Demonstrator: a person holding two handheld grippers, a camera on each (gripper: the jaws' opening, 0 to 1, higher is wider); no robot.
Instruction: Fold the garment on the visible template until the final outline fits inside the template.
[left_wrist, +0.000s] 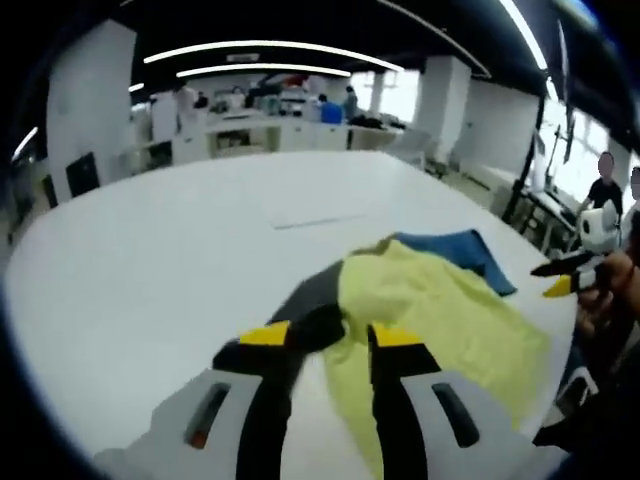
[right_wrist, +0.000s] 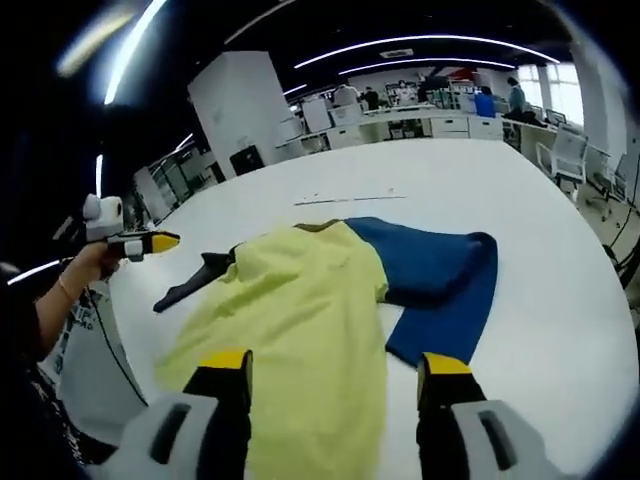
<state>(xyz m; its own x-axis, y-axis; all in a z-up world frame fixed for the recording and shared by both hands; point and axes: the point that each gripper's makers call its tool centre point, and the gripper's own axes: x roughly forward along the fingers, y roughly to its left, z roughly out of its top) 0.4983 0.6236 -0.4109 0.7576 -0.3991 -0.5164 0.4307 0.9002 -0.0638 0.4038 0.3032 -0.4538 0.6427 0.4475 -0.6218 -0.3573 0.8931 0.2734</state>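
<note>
Garment (right_wrist: 330, 300) lies between both grippers' jaws — left gripper (left_wrist: 332, 340) and right gripper (right_wrist: 335, 368) spread apart, unclamped.

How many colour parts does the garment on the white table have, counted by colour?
Yellow fabric body: 1
Blue fabric part: 1
Dark grey sleeve-like part: 1
Total: 3 colour parts in one garment, lying on the white table.

bright ceiling strips (left_wrist: 270, 50) | window glare | motion blur | fisheye edge bending
</note>
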